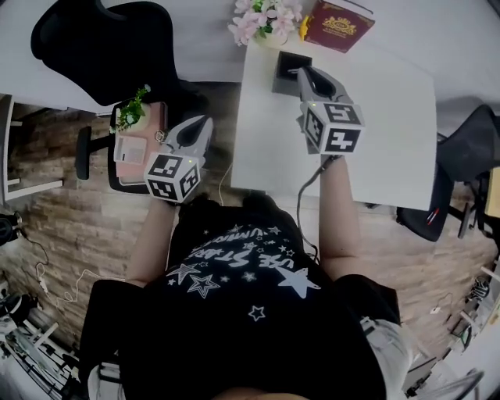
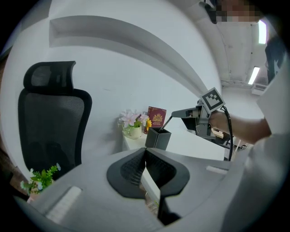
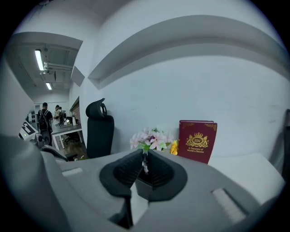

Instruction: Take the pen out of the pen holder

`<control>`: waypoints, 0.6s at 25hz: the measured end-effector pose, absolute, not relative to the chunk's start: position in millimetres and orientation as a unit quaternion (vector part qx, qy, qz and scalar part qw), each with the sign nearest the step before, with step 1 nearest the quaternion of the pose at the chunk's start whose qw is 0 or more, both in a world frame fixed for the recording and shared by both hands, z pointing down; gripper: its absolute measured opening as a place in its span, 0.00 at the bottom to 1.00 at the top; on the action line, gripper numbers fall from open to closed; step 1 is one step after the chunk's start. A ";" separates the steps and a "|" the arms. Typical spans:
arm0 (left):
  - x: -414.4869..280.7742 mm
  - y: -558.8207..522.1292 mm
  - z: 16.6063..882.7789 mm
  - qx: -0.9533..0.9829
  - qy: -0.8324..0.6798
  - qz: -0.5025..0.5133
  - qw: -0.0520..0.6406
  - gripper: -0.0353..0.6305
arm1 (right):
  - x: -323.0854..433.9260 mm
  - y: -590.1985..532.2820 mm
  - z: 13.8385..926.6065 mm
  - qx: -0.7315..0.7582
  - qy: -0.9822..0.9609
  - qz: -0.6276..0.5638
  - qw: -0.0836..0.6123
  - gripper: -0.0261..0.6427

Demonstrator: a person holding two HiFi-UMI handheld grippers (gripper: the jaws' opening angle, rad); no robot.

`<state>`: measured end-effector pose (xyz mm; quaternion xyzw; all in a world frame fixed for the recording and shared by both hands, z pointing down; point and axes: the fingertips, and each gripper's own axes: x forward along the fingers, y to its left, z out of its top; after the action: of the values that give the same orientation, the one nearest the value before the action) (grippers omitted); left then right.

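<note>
The right tool (image 1: 301, 74) reaches over the far end of the white desk (image 1: 391, 117), its tip right above the dark pen holder (image 1: 283, 70). Beyond stand pink flowers (image 1: 266, 17) and a red book (image 1: 338, 25). The left tool (image 1: 201, 125) hangs off the desk's left edge, near a small potted plant (image 1: 130, 112). A black chair (image 1: 105, 47) stands far left.

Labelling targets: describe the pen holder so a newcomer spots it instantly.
Find the white table; along its far edge stand pink flowers and a dark red book. The pen holder is just nearer than them, under the right tongs gripping a pen: the only dark, square, open-topped box.
</note>
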<state>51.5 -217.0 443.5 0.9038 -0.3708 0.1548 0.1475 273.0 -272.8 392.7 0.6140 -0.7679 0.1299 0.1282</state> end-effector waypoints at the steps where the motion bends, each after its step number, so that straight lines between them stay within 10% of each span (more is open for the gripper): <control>1: 52.2 -218.3 443.7 0.910 -0.357 0.153 0.146 0.07 | 274.4 -269.1 386.4 0.624 -0.761 0.125 0.124 0.09; 15: 2.2 -216.4 450.3 0.962 -0.194 0.138 0.136 0.07 | 250.0 -188.4 343.9 0.766 -0.627 0.092 0.111 0.09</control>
<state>2.2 -216.4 450.3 0.9617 -0.1940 0.1379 0.1357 250.0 -188.4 343.9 0.7656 -0.6270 0.0918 0.1111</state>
